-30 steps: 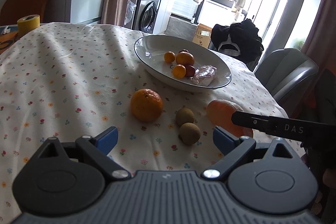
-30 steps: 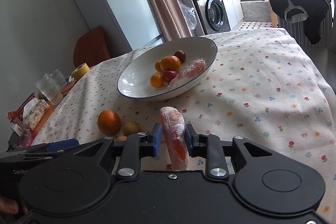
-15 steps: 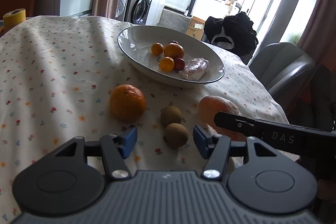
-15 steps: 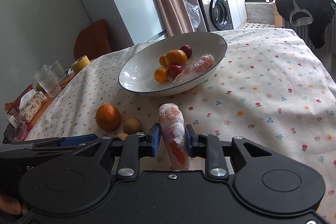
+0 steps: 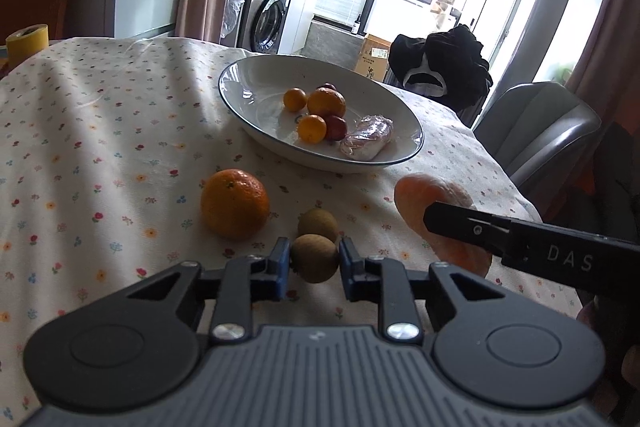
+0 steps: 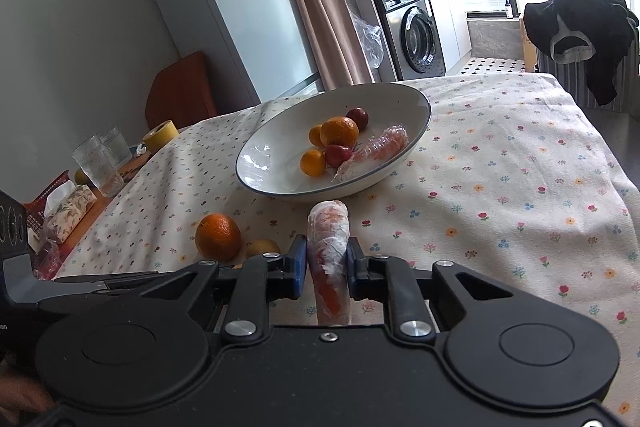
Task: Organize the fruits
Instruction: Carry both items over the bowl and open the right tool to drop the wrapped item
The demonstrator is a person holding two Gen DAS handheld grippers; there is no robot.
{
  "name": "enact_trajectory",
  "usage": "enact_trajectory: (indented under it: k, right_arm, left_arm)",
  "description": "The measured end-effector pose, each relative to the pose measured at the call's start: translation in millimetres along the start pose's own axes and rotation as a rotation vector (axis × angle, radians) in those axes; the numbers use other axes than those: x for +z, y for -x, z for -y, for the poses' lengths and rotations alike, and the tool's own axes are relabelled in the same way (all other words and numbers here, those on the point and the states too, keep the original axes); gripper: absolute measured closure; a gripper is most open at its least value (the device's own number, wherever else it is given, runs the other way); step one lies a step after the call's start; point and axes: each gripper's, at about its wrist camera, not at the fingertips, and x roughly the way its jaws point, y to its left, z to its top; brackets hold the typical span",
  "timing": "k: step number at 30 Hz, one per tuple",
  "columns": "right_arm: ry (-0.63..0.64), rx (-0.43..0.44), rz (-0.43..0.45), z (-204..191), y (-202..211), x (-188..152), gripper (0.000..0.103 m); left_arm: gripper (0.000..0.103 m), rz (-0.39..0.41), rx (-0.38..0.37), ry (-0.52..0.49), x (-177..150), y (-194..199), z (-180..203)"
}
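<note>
My left gripper is shut on a brown kiwi just above the floral tablecloth. A second kiwi and a big orange lie just beyond it. My right gripper is shut on a plastic-wrapped carrot, held upright; it also shows in the left wrist view. The white bowl holds small oranges, red fruits and a wrapped piece. In the right wrist view the bowl stands beyond the carrot, the orange to the left.
A yellow tape roll, glasses and a tissue pack stand at the table's left end. A grey chair and a chair draped in black clothes stand beside the table's far edges.
My left gripper has moved forward and down and closed on the near kiwi. My right gripper has kept hold of the wrapped carrot and barely moved.
</note>
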Motion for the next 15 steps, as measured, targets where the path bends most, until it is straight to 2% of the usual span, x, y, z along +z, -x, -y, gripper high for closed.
enact_trajectory:
  k: [15]
  right_arm:
    - [0.026,-0.016,0.039,-18,11,15,0.085]
  left_arm:
    - [0.079,0.071,0.019,0.031,11,33,-24]
